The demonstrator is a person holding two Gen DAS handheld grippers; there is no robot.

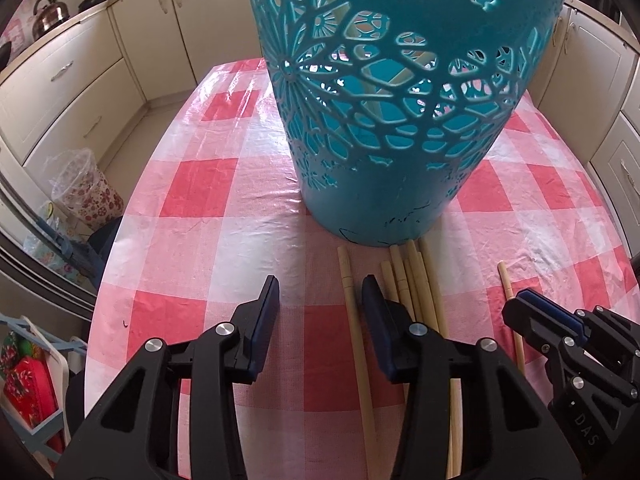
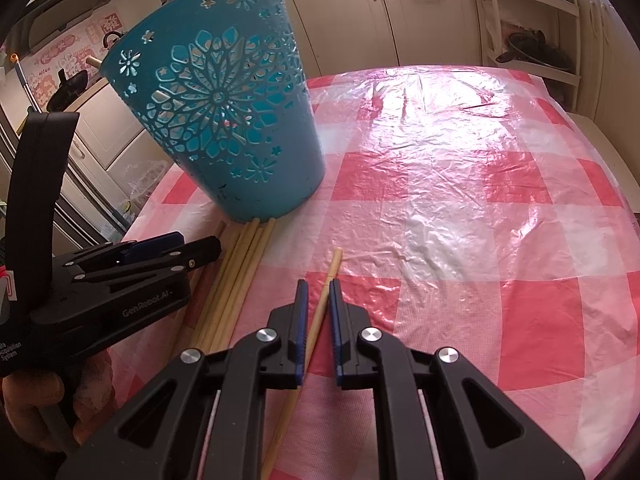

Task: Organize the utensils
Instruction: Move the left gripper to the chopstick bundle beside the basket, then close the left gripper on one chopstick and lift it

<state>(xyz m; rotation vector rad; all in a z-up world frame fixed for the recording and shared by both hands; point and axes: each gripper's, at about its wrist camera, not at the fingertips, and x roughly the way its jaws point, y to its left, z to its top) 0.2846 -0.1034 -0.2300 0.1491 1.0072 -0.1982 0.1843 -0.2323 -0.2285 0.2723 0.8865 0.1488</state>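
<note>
- Cream kitchen cabinets (image 1: 60, 80) are ringing a table under a pink checked cloth (image 2: 460, 200); a teal cut-out basket (image 1: 384, 100) is standing on it
- Loose chopsticks (image 1: 416, 280) are lying bunched just before the basket's base
- Left gripper (image 1: 320, 300) is hanging part-spread, nothing pinched; one chopstick (image 1: 356, 320) is lying between its fingers
- Right gripper (image 2: 318, 304), right of the basket, is pinching a single chopstick (image 2: 334, 264)

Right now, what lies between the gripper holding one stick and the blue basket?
Only bare checked tablecloth, seen in the right wrist view; the right gripper pinches a chopstick short of the basket.
</note>
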